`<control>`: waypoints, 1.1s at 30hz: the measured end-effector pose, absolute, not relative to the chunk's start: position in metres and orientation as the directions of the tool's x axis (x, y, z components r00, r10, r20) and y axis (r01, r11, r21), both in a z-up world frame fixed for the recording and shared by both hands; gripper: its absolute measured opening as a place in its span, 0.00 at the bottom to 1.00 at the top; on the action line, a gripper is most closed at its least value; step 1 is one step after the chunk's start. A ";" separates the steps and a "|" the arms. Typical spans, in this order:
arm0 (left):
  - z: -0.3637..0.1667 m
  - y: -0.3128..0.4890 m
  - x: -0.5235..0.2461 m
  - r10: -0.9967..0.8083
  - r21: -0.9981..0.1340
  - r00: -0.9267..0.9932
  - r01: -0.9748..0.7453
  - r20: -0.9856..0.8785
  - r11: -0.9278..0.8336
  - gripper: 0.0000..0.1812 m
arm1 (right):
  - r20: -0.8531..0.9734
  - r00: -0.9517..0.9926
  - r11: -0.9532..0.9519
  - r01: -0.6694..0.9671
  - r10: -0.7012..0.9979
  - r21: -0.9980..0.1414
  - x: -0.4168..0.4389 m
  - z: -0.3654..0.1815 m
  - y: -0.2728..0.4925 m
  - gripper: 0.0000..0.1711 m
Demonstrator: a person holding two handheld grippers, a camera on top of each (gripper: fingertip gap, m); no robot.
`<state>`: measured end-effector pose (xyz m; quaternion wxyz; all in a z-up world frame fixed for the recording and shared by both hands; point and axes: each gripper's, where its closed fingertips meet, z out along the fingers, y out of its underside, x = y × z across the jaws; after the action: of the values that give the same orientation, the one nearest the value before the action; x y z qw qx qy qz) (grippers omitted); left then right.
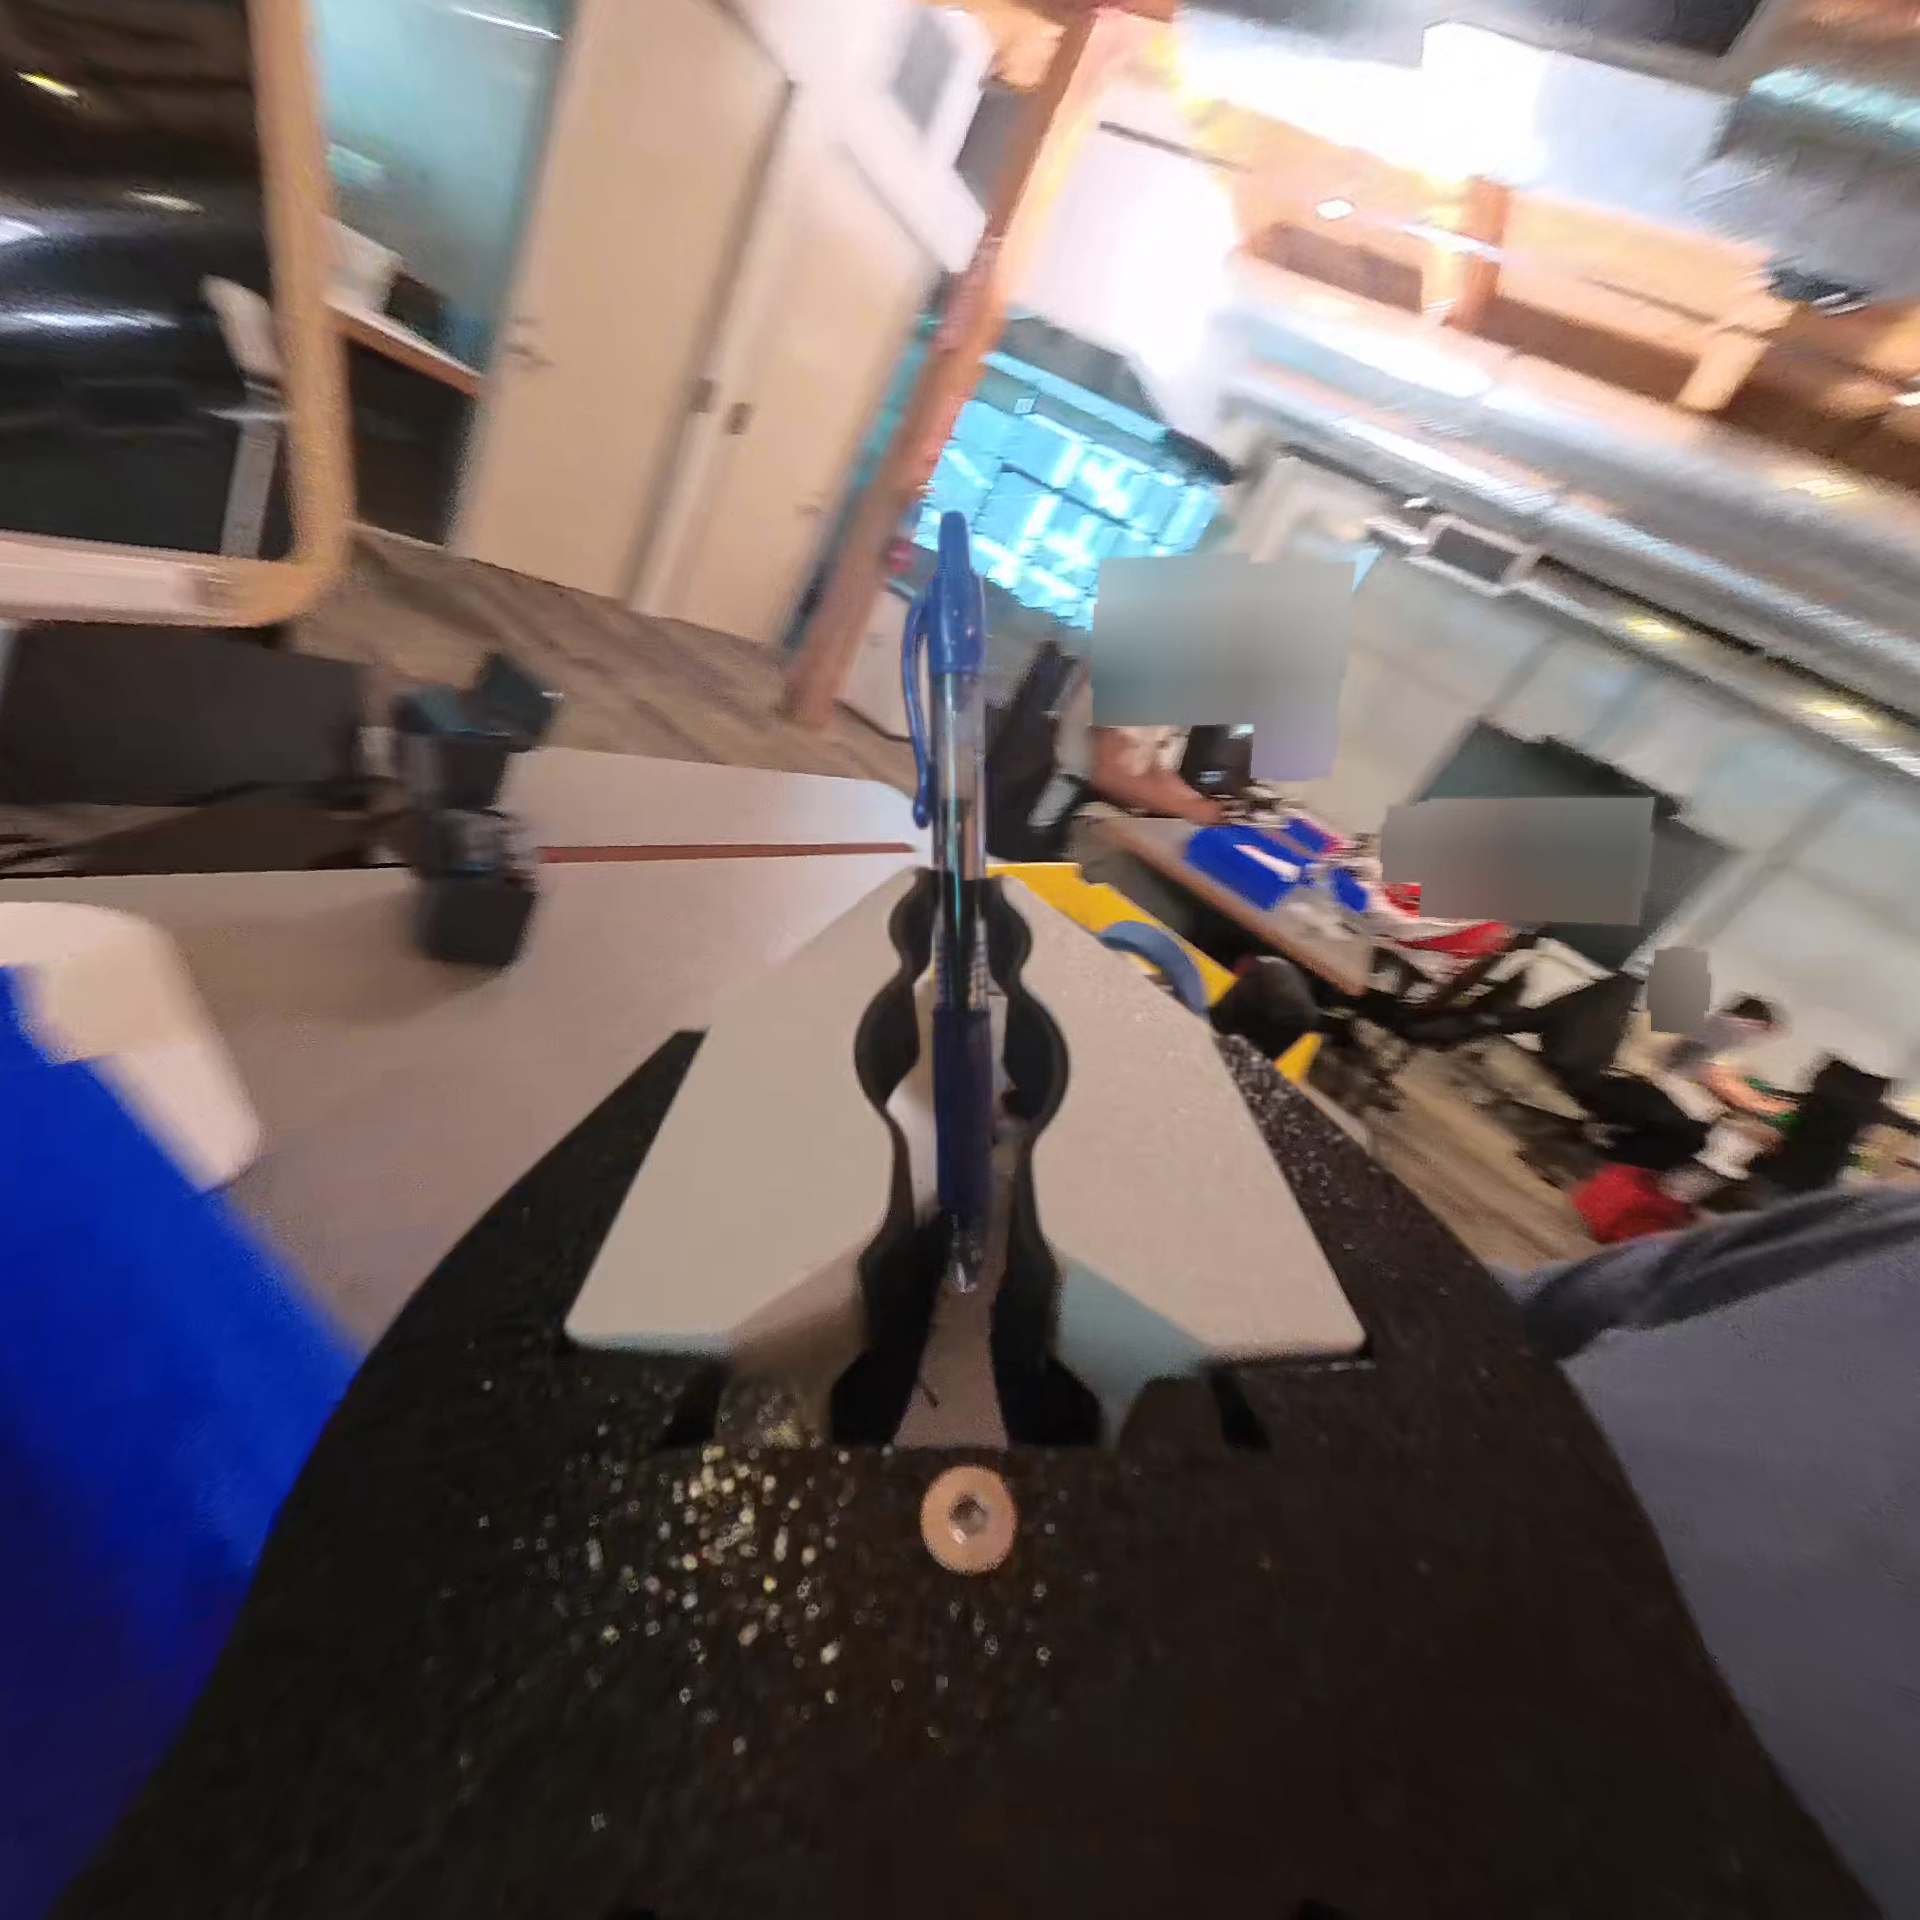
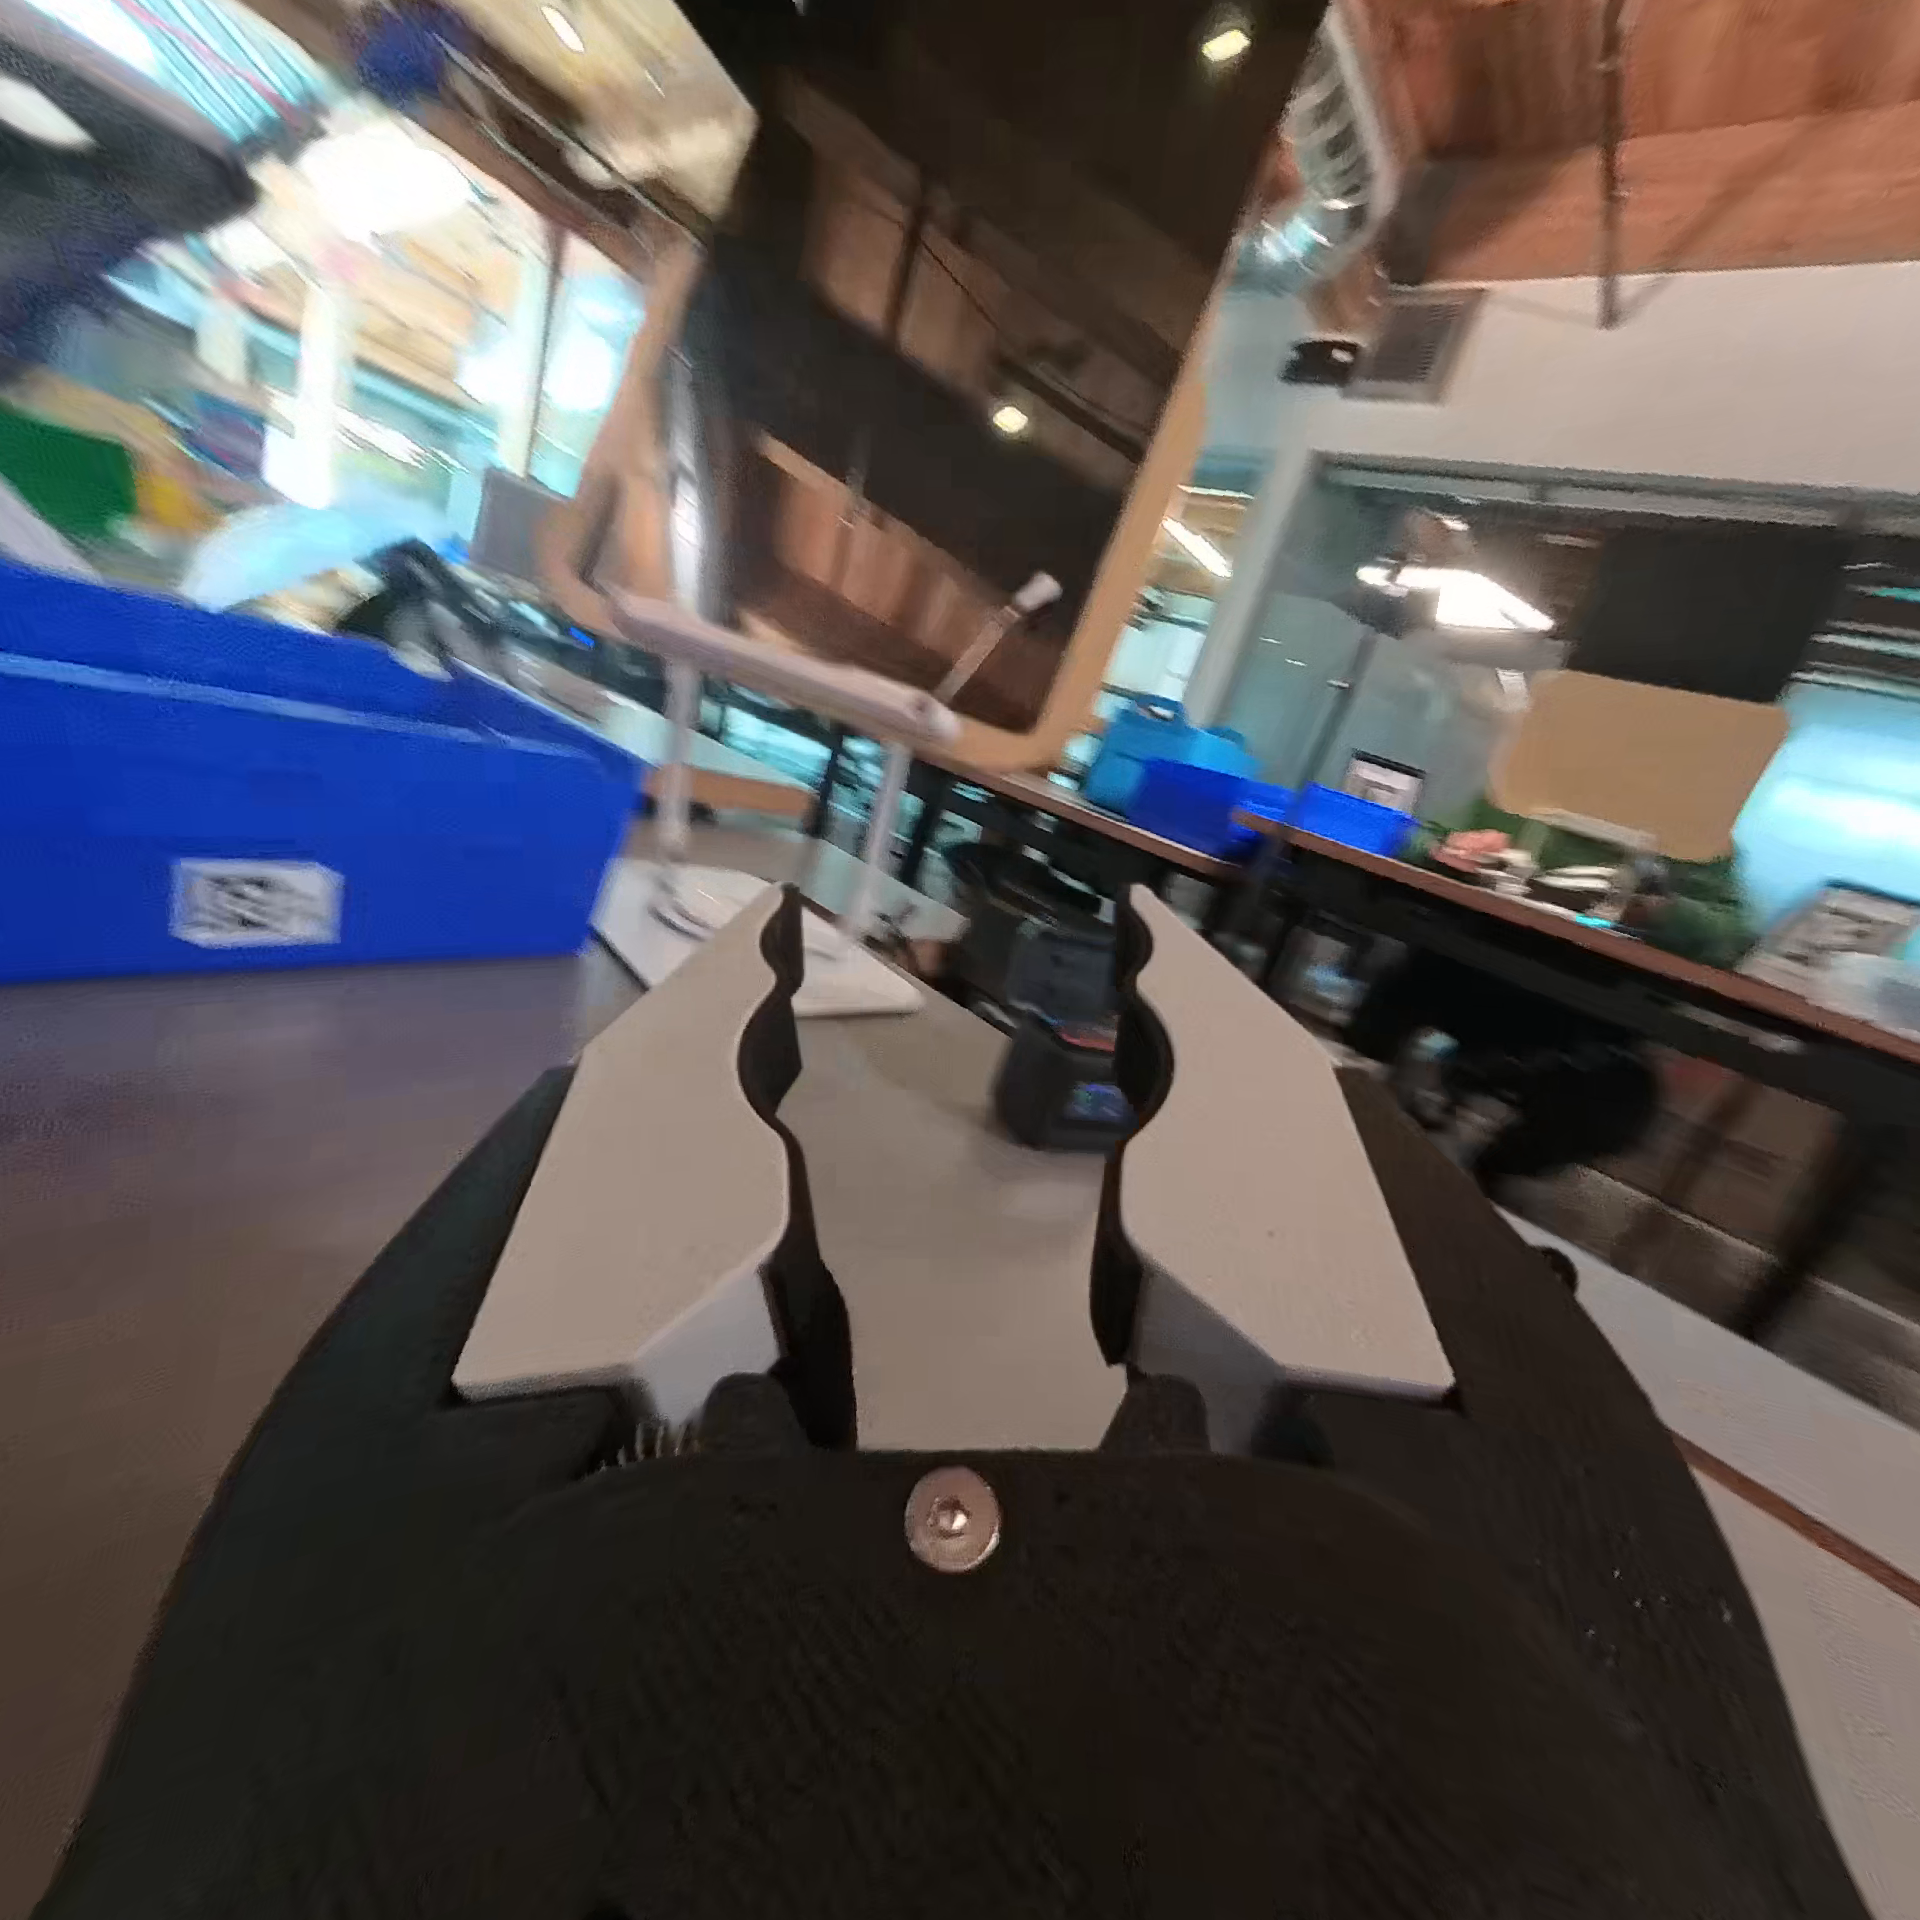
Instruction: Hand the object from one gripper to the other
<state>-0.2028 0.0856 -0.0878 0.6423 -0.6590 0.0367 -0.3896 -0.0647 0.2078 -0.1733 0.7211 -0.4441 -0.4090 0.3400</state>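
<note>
Nearest the lens in the left wrist view is the coarse black body of the left gripper (image 1: 958, 894), with a bright screw head at its centre. Its two grey fingers (image 1: 748, 1132), lined with wavy black pads, are closed to a narrow slot around a blue pen (image 1: 956, 831). The pen lies lengthwise along the slot; its dark rubber grip sits between the pads, its tip points back toward the body, and its clear barrel and blue clip project beyond the fingertips. The lower barrel is partly hidden by the pads.

The right gripper (image 2: 956, 904) has the same build. Its fingers (image 2: 644, 1174) stand wide apart with nothing between them; bare grey worktop (image 2: 208, 1143) shows through the gap.

Both backgrounds are motion-blurred. A blue bin (image 2: 260, 810) carrying a white label stands toward the left edge of the worktop. A small black device (image 2: 1060, 1091), partly hidden by the right finger, sits farther along; its detail cannot be made out.
</note>
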 end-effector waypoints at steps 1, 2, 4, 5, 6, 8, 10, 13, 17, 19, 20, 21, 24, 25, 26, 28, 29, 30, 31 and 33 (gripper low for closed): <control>-0.087 0.089 -0.188 -0.586 -0.871 0.660 0.456 0.469 -0.183 0.04 | 0.242 0.370 0.323 -0.173 0.897 -0.931 -0.066 -0.168 0.195 0.33; -0.088 0.093 -0.172 -0.619 -0.870 0.631 0.453 0.467 -0.195 0.04 | 0.196 0.301 0.266 -0.211 0.933 -0.941 -0.067 -0.162 0.183 0.32; -0.091 0.101 -0.141 -0.675 -0.869 0.575 0.444 0.463 -0.218 0.04 | 0.132 0.204 0.183 -0.260 0.970 -0.948 -0.065 -0.151 0.167 0.33; -0.094 0.105 -0.125 -0.696 -0.872 0.554 0.431 0.458 -0.231 0.04 | 0.119 0.174 0.165 -0.277 0.977 -0.947 -0.062 -0.147 0.161 0.33; -0.099 0.111 -0.109 -0.711 -0.884 0.550 0.405 0.438 -0.231 0.03 | 0.117 0.156 0.159 -0.293 0.981 -0.943 -0.058 -0.144 0.157 0.34; -0.116 0.124 -0.082 -0.717 -0.915 0.577 0.331 0.391 -0.232 0.04 | 0.142 0.133 0.179 -0.323 0.981 -0.929 -0.048 -0.138 0.150 0.36; -0.133 0.136 -0.062 -0.727 -0.940 0.600 0.260 0.335 -0.220 0.04 | 0.137 0.121 0.171 -0.344 0.983 -0.923 -0.037 -0.135 0.150 0.38; -0.158 0.148 -0.045 -0.743 -0.999 0.668 0.031 0.049 -0.038 0.04 | -0.083 0.030 -0.067 -0.359 0.996 -0.931 -0.027 -0.133 0.163 0.37; -0.180 0.149 -0.028 -0.711 -0.961 0.650 -0.231 -0.268 0.151 0.04 | -0.262 -0.154 -0.293 -0.246 0.953 -0.924 -0.029 -0.147 0.160 0.23; -0.190 0.149 -0.025 -0.684 -0.918 0.622 -0.344 -0.380 0.197 0.04 | -0.258 -0.226 -0.305 -0.208 0.939 -0.929 -0.030 -0.151 0.149 0.16; -0.194 0.149 -0.025 -0.670 -0.901 0.615 -0.377 -0.416 0.213 0.04 | -0.244 -0.239 -0.290 -0.183 0.940 -0.939 -0.032 -0.154 0.145 0.09; -0.198 0.149 -0.025 -0.663 -0.895 0.614 -0.390 -0.429 0.218 0.05 | -0.226 -0.218 -0.263 -0.160 0.949 -0.952 -0.033 -0.159 0.146 0.09; -0.203 0.155 -0.031 -0.640 -0.927 0.675 -0.321 -0.368 0.195 0.10 | -0.116 -0.124 -0.132 -0.133 0.986 -0.982 -0.036 -0.167 0.152 0.08; -0.203 0.157 -0.034 -0.622 -0.935 0.700 -0.303 -0.350 0.186 0.13 | -0.078 -0.076 -0.088 -0.149 0.994 -0.985 -0.036 -0.166 0.156 0.08; -0.205 0.160 -0.038 -0.611 -0.942 0.719 -0.289 -0.331 0.171 0.15 | -0.021 -0.014 -0.023 -0.166 1.000 -0.986 -0.036 -0.164 0.160 0.08; -0.207 0.163 -0.044 -0.622 -0.969 0.746 -0.220 -0.239 0.109 0.19 | 0.156 0.138 0.177 -0.158 0.978 -0.971 -0.034 -0.162 0.167 0.08; -0.206 0.163 -0.046 -0.642 -0.986 0.750 -0.152 -0.161 0.069 0.19 | 0.261 0.216 0.293 -0.135 0.941 -0.946 -0.032 -0.160 0.171 0.08; -0.204 0.164 -0.048 -0.658 -0.998 0.751 -0.062 -0.060 0.020 0.18 | 0.365 0.279 0.406 -0.108 0.888 -0.907 -0.031 -0.158 0.171 0.08; -0.200 0.165 -0.051 -0.675 -0.998 0.736 0.042 0.057 -0.038 0.18 | 0.465 0.328 0.513 -0.076 0.823 -0.855 -0.030 -0.156 0.168 0.08; -0.193 0.164 -0.056 -0.710 -0.948 0.633 0.268 0.309 -0.174 0.20 | 0.648 0.384 0.701 0.005 0.657 -0.714 -0.033 -0.154 0.158 0.08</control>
<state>-0.0558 0.1645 -0.1927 0.6204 -0.6568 0.1682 -0.3941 -0.0326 0.1585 -0.1541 0.7665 -0.3233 -0.5126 0.2126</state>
